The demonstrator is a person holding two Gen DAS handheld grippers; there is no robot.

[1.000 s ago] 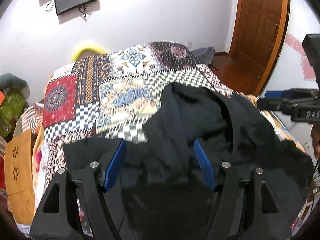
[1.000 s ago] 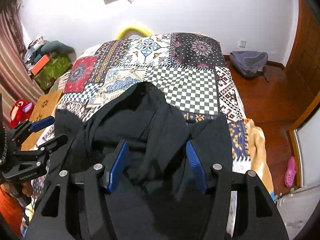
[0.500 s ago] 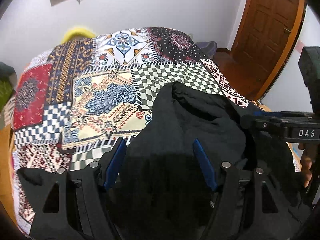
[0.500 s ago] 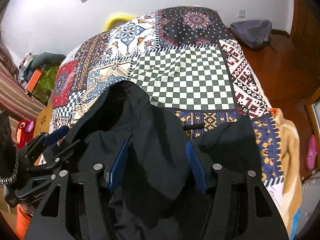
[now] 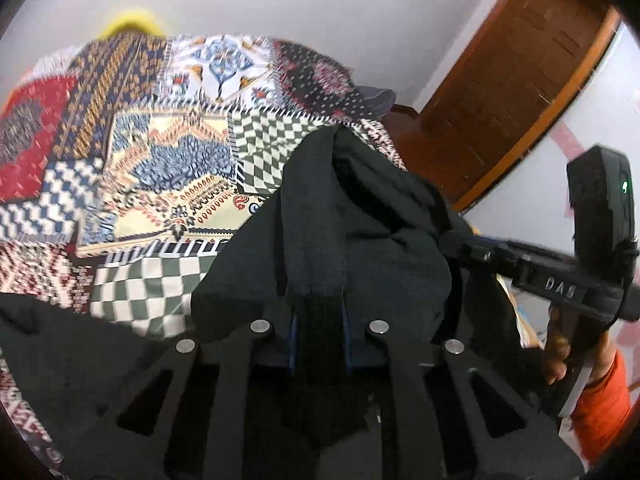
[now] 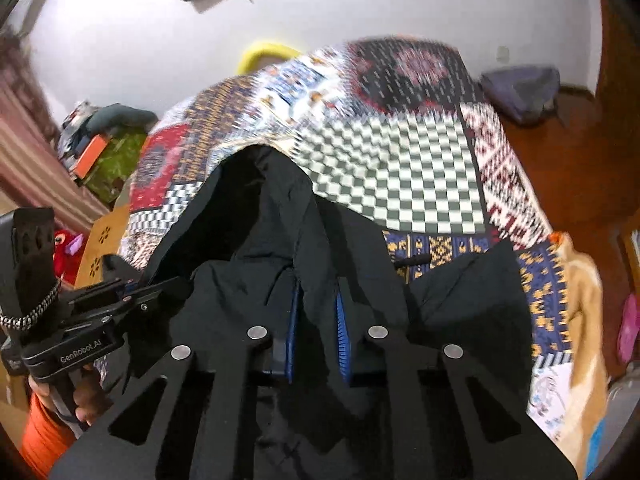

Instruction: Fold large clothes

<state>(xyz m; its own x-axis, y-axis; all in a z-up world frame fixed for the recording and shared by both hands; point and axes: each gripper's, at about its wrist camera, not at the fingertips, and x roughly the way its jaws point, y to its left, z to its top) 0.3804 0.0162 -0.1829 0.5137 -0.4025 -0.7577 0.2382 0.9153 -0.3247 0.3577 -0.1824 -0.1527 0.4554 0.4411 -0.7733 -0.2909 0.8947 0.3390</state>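
A large black garment (image 5: 360,216) lies bunched on a patchwork bedspread (image 5: 160,152). My left gripper (image 5: 319,332) is shut on a ribbed edge of the garment, which passes between its blue pads. My right gripper (image 6: 317,332) is shut on another fold of the same garment (image 6: 280,240). Each gripper shows in the other's view: the right gripper (image 5: 472,248) at the garment's right side, the left gripper (image 6: 132,292) at its left side. The cloth hides the fingertips.
The bedspread (image 6: 400,176) fills the space ahead. A wooden door (image 5: 520,80) stands to the right. A grey bag (image 6: 520,88) lies on the wooden floor by the wall. Clutter (image 6: 104,148) sits left of the bed. A yellow object (image 6: 264,52) shows behind the bed.
Both grippers have shut on the black garment; they were open half a second ago. Both have moved closer together, and the garment is bunched up between them.
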